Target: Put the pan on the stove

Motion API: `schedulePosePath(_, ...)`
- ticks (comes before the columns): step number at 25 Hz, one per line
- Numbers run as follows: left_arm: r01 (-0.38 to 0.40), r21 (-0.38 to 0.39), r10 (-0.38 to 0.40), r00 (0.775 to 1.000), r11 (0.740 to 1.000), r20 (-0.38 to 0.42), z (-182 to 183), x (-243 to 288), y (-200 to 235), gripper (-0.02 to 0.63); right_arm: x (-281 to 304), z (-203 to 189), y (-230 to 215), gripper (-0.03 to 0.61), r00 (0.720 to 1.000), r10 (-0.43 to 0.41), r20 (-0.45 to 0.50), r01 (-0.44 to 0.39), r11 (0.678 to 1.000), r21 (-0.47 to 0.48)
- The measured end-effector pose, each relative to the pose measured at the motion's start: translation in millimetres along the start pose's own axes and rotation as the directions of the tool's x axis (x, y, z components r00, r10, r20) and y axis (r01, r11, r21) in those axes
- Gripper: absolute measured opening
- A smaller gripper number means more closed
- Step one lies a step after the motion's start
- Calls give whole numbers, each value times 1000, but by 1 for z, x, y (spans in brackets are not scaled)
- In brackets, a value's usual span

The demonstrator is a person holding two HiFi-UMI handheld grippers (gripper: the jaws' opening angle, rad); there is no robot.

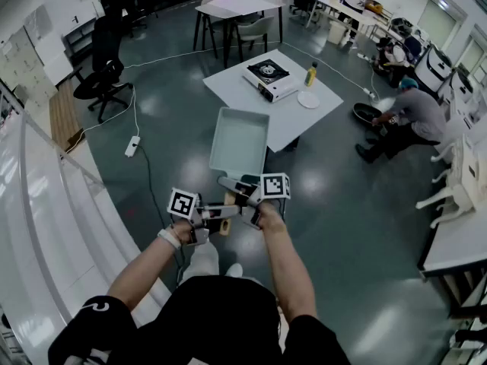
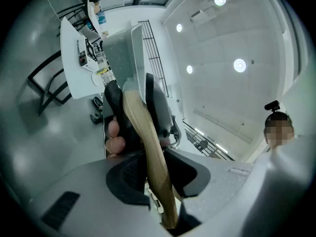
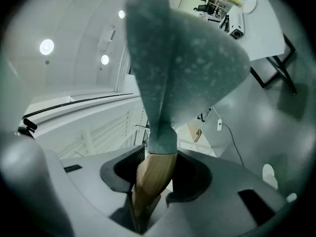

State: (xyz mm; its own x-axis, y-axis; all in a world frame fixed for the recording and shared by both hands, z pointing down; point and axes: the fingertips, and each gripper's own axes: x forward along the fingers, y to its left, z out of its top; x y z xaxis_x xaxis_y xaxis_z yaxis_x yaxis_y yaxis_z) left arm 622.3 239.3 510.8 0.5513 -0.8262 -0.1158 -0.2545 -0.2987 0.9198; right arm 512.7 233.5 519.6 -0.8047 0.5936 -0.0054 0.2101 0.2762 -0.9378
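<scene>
A square grey pan (image 1: 238, 137) with a wooden handle (image 1: 226, 217) hangs in the air over the floor, held by both grippers. My left gripper (image 1: 215, 219) is shut on the handle's near end, where the wood (image 2: 148, 152) runs between its jaws. My right gripper (image 1: 243, 202) is shut on the handle (image 3: 152, 174) just below the pan's grey neck, and the pan body (image 3: 185, 58) fills that view. The portable stove (image 1: 270, 73) sits on a white table (image 1: 228, 88) some way ahead, apart from the pan.
On the table with the stove stand a yellow bottle (image 1: 310, 73) and a white plate (image 1: 308, 99). A person (image 1: 411, 116) crouches on the floor at right. An office chair (image 1: 103, 74) and a power strip (image 1: 132, 145) are at left, beside a railing.
</scene>
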Motion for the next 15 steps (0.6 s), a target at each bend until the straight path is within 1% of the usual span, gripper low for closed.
schedulePosePath(2, 4, -7, -4, 1000, 1000, 4, 0, 0, -1, 89, 0, -1, -1, 137, 1000, -12, 1, 12, 1000, 10)
schedulePosePath(5, -8, -18, 8, 1000, 1000, 2, 0, 1, 3, 89, -4, 1, -6, 137, 999, -35, -3, 35, 999, -6)
schedulePosePath(7, -16, -15, 16, 1000, 1000, 0, 1, 1, 7, 89, -4, 3, -7, 137, 999, -37, -3, 37, 999, 1)
schedulePosePath(11, -7, -8, 7, 1000, 1000, -1, 2, 2, 9, 91, -3, 2, -10, 137, 999, -40, -5, 40, 999, 2)
schedulePosePath(15, -5, -16, 6, 1000, 1000, 3, 2, 1, 10, 91, -3, 2, -13, 138, 998, -60, -11, 60, 998, 15)
